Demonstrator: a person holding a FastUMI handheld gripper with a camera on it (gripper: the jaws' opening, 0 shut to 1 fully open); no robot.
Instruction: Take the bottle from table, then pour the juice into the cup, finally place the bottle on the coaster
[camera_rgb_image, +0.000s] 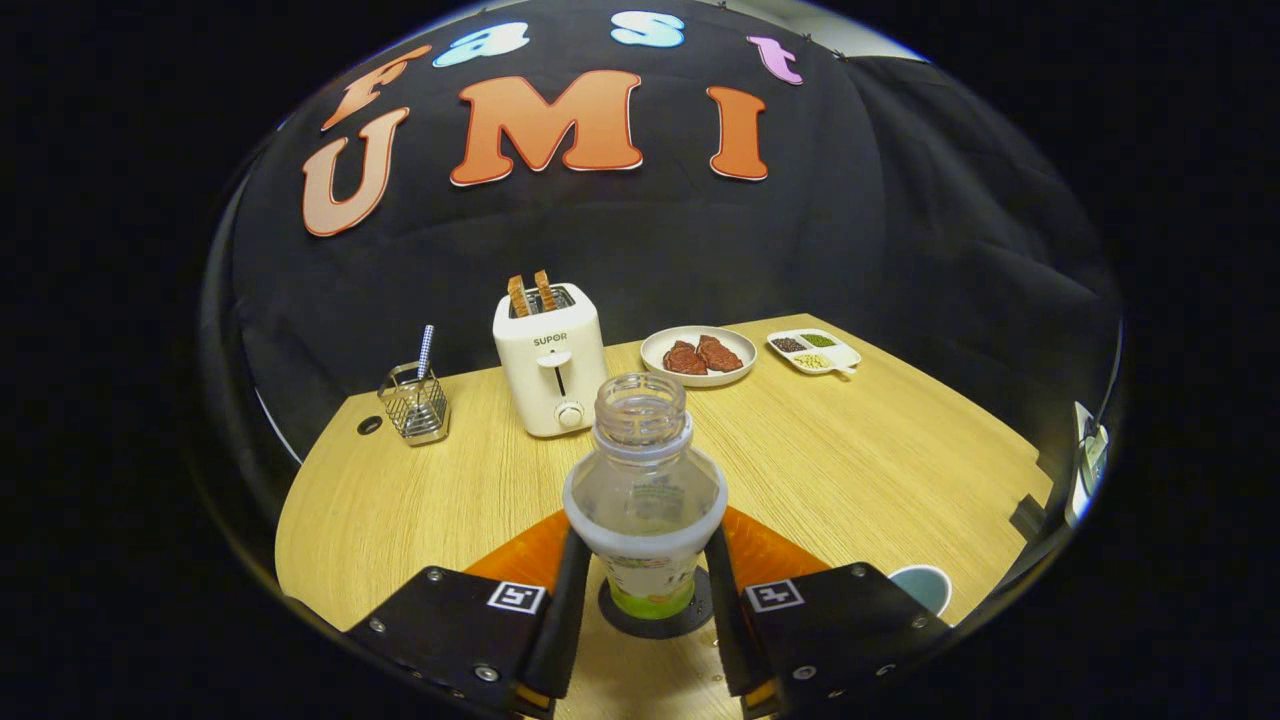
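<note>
A clear, uncapped bottle (645, 490) with a white and green label stands upright between my fingers. Its base rests on a dark round coaster (655, 628) on the wooden table (860, 460). My gripper (645, 600) is shut on the bottle, with both fingers pressed against its lower sides. A cup (922, 587) with a pale rim sits on the table just right of my right finger. Whether any juice is in the bottle or the cup is unclear.
Beyond the bottle stand a white toaster (550, 360) with two slices of toast, a plate of meat (698, 355), a divided dish of grains (815, 351) and a wire holder (415, 403) at the left. An orange mat (520, 550) lies under the coaster.
</note>
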